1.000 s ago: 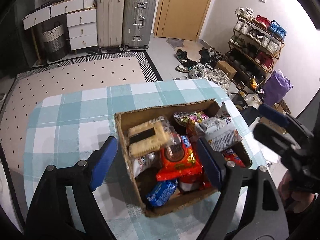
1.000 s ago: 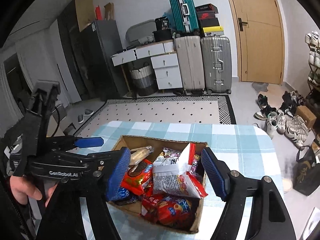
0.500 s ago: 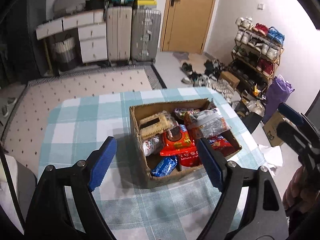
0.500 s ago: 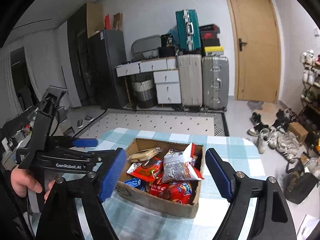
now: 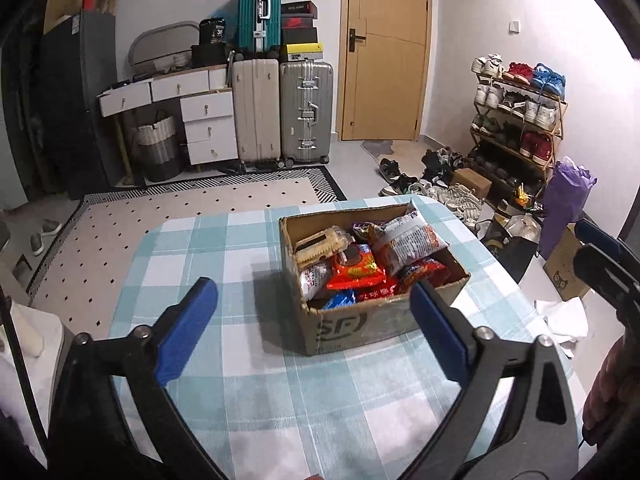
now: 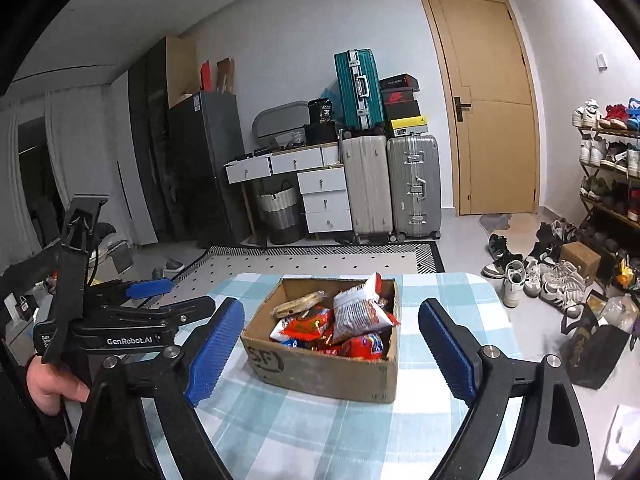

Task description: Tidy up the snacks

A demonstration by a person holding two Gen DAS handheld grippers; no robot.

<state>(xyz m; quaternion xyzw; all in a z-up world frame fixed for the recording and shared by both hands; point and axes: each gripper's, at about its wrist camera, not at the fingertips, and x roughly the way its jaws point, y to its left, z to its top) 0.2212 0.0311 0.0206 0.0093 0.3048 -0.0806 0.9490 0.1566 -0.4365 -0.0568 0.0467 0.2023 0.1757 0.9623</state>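
Observation:
A brown cardboard box (image 5: 360, 322) full of snack packets stands on a table with a blue-and-white checked cloth (image 5: 248, 248). On top lie a white-and-red bag (image 5: 408, 240), an orange-red packet (image 5: 356, 268) and a pale biscuit pack (image 5: 320, 242). The box also shows in the right wrist view (image 6: 320, 368), with the white-and-red bag (image 6: 356, 312) uppermost. My left gripper (image 5: 316, 332) is open and empty, held back from the box's near side. My right gripper (image 6: 332, 344) is open and empty, also short of the box. The left gripper shows at the left of the right wrist view (image 6: 148, 296).
Beyond the table lie a dotted rug (image 5: 180, 216), suitcases (image 5: 280, 112), a white drawer unit (image 5: 208, 128) and a wooden door (image 5: 384, 52). A shoe rack (image 5: 516, 120) and loose shoes (image 5: 432, 184) are at the right. A dark bag (image 6: 596, 344) stands beside the table.
Both grippers have drawn back and up from over the box. The box now looks smaller and farther off in both views. Both stay open and empty.

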